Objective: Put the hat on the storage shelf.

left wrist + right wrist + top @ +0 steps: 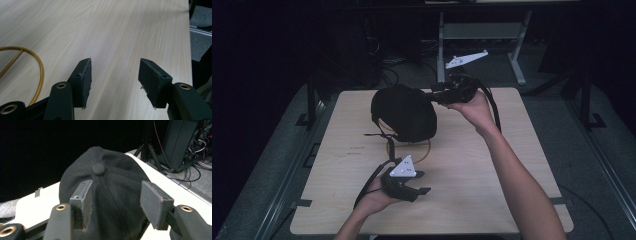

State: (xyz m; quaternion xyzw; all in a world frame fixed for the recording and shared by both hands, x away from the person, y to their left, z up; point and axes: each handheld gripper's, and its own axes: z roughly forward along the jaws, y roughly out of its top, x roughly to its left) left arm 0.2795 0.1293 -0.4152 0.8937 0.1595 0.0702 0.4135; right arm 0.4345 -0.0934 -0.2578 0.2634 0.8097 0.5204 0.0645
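My left gripper [114, 82] holds its jaws parted over bare counter [130, 30], the gold ring stand [37, 70] left of them. My right gripper [115, 205] gapes around the black cap [105, 177]; closing off-centre could drag it off.

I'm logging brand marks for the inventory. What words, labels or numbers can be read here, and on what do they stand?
None can be read.
The black cap shows no logo or lettering.
The grey plate on the left tool bears small dark marks, too small to read.
The table shows wood grain alone.
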